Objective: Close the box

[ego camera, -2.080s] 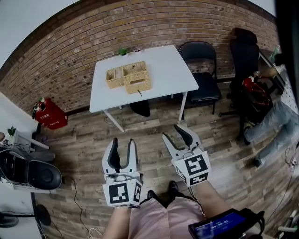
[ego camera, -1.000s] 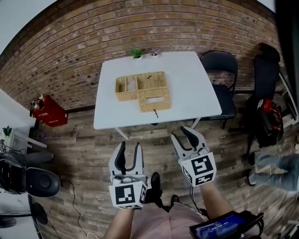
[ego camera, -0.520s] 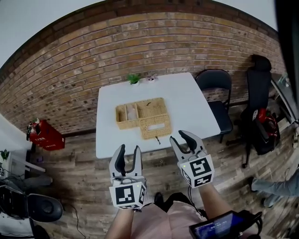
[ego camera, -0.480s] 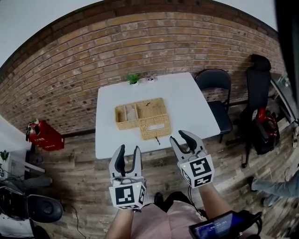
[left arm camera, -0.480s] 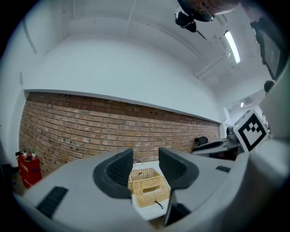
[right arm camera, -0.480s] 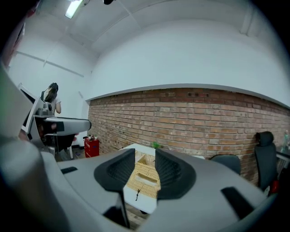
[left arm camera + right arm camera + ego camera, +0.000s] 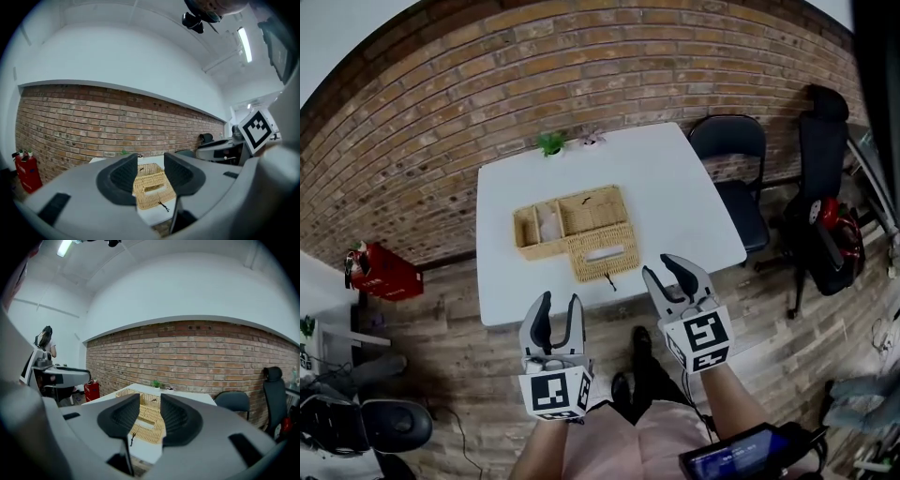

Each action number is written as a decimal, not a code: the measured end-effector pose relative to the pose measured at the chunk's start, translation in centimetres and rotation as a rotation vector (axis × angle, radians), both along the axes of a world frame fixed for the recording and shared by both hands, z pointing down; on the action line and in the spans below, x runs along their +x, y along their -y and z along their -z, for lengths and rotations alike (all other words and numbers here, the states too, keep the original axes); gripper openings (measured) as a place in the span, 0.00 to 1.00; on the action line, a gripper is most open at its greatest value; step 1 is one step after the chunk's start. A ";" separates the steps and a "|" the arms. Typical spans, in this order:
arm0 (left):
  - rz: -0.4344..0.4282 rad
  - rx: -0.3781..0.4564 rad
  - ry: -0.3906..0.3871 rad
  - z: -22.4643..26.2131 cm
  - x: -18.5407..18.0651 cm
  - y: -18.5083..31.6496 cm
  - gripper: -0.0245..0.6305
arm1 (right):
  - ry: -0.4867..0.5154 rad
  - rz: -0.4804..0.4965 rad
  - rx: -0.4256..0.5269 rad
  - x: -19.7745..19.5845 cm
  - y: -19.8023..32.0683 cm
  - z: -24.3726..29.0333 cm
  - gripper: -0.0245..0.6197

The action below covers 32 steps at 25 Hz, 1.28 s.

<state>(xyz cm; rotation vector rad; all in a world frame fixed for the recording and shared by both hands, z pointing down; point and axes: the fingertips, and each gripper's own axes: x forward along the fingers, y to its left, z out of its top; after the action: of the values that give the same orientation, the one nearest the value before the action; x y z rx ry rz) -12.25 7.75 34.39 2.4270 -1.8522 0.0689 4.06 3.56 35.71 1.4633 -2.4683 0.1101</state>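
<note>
A white table (image 7: 675, 187) stands against a brick wall (image 7: 581, 56) on a wood-plank floor (image 7: 441, 347). The box (image 7: 567, 214), a wicker one with open compartments, sits on the table left of its middle. Its lid (image 7: 603, 251) lies folded out flat toward the near edge, with a dark cord (image 7: 609, 279) at its front. A small plant (image 7: 550, 143) stands at the table's far edge by the wall. To the right, a black chair (image 7: 733, 159) is just beside the table. An office chair (image 7: 820, 122) with a red bag (image 7: 830, 239) stands farther out. A red container (image 7: 382, 272) sits on the floor at the left, near the wall. The left gripper (image 7: 557, 300) and right gripper (image 7: 664, 269) hang side by side at the table's near edge, well short of the box. Each has its jaws spread with nothing between them, and the box shows far off through both gaps. The tabletop around the box is bare, widest on the right. The strip between the grippers and the lid is free of obstacles, and the floor on the near side lies open.
</note>
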 end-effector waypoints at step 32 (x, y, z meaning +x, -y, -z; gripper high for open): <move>0.131 0.070 0.068 3.4 1.6 18.3 0.32 | 0.077 0.199 0.042 0.8 20.6 2.0 0.26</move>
<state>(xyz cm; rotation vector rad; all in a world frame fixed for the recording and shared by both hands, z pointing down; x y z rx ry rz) -10.62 -10.50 31.02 2.3687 -2.0718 0.0803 4.89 -17.08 33.73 1.2412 -2.6775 0.0770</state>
